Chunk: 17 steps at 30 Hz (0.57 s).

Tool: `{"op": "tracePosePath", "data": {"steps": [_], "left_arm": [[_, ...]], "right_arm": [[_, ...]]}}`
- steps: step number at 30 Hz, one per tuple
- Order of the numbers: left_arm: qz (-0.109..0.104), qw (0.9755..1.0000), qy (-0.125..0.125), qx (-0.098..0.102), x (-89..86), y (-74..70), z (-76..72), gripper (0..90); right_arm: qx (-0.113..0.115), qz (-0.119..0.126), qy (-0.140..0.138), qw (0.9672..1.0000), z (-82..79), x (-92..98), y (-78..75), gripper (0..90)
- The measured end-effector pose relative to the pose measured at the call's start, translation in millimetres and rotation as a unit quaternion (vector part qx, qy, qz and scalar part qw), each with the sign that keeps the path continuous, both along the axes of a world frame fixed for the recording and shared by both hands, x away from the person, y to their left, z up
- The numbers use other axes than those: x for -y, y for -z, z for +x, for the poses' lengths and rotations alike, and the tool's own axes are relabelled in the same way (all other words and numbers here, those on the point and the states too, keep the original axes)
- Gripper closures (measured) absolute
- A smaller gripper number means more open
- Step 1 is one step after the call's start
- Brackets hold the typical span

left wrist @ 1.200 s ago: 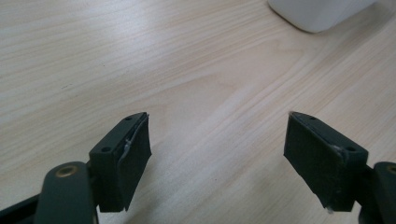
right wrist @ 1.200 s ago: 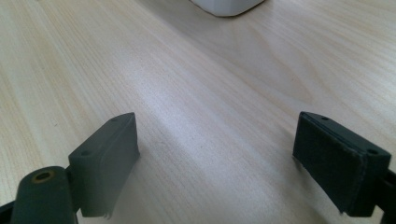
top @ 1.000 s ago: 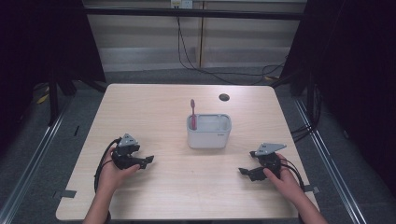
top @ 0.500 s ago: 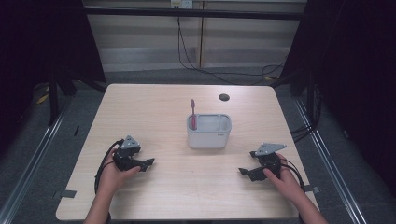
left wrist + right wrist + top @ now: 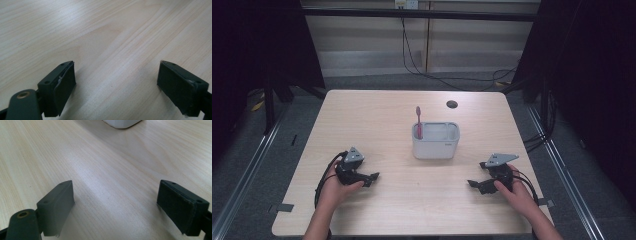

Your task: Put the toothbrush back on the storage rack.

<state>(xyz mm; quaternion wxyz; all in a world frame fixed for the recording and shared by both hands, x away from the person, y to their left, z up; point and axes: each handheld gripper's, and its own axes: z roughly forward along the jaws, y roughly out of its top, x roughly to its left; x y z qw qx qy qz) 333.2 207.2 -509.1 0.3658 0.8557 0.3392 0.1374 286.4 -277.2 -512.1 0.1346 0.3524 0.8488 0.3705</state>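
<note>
The left gripper (image 5: 373,177) and right gripper (image 5: 473,185) are rested on the table (image 5: 377,115). Both pairs of jaws are spread apart, the left's just opened wider, with nothing between. A toothbrush (image 5: 418,121) is stood in the white holder (image 5: 436,145).

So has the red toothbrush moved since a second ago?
No. The red toothbrush stands in the same left corner of the white holder, which sits where it was on the table.

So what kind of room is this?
Probably a lab or recording room: a bare wooden table, black curtains around it, and loose cables on the floor behind.
</note>
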Motion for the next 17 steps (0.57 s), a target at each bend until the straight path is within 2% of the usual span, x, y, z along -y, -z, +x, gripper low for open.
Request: {"op": "tracePosePath", "data": {"steps": [1, 17], "left_arm": [[-0.005, 1.0, 0.003, 0.0, -0.1, 0.9, -0.1, 13.0], [-0.005, 1.0, 0.001, -0.001, 0.3, 1.0, -0.4, 12.7]], "right_arm": [[0.0, 0.0, 0.0, 1.0, 0.0, 0.0, 0.0, 13.5], [0.0, 0.0, 0.0, 1.0, 0.0, 0.0, 0.0, 13.5]]}}
